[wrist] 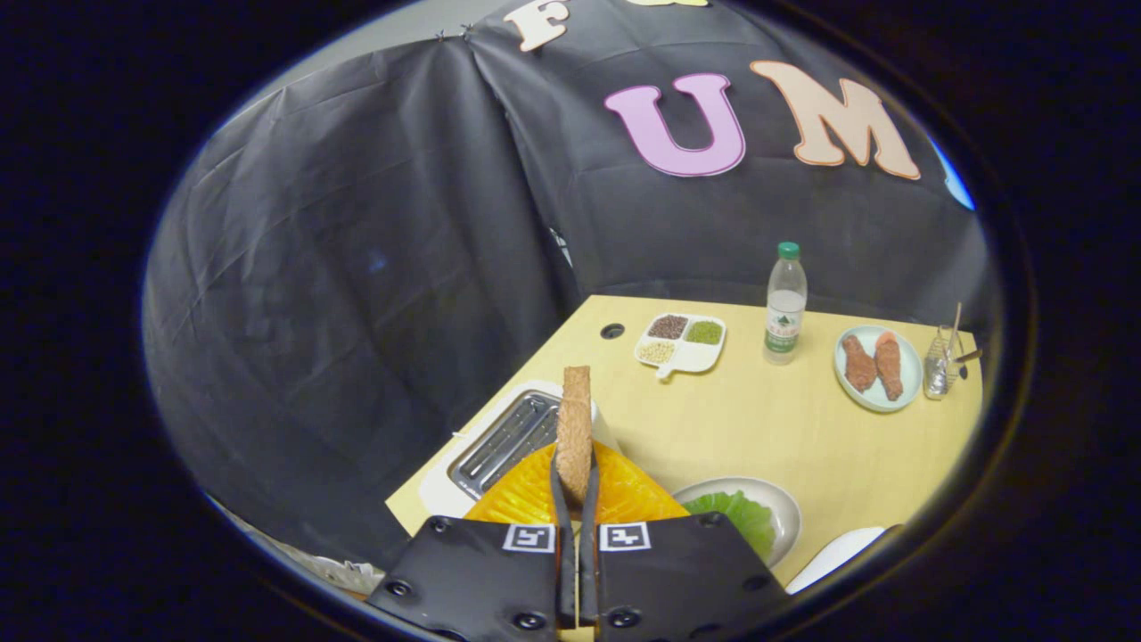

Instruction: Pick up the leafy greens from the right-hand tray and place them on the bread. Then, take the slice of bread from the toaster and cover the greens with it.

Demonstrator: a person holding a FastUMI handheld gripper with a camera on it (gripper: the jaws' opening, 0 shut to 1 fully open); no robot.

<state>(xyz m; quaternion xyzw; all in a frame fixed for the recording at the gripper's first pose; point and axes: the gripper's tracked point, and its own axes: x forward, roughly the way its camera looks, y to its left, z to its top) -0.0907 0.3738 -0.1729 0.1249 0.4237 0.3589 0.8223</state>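
Jaws (575,486) clamp bread slice (575,428) | greens (735,517) in bowl (784,508)

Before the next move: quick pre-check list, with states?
1. Grip: gripper shut on bread slice, both fingers pressing its sides: ok.
2. Slice out of toaster: held upright above it: ok.
3. Slice above orange plate: ok.
4. Greens on the base bread: cannot tell; plate's middle is hidden behind the fingers.
5. Leafy greens lie in the white dish beside the plate: not ok if none were moved.
6. Water bottle stands far beyond: ok.
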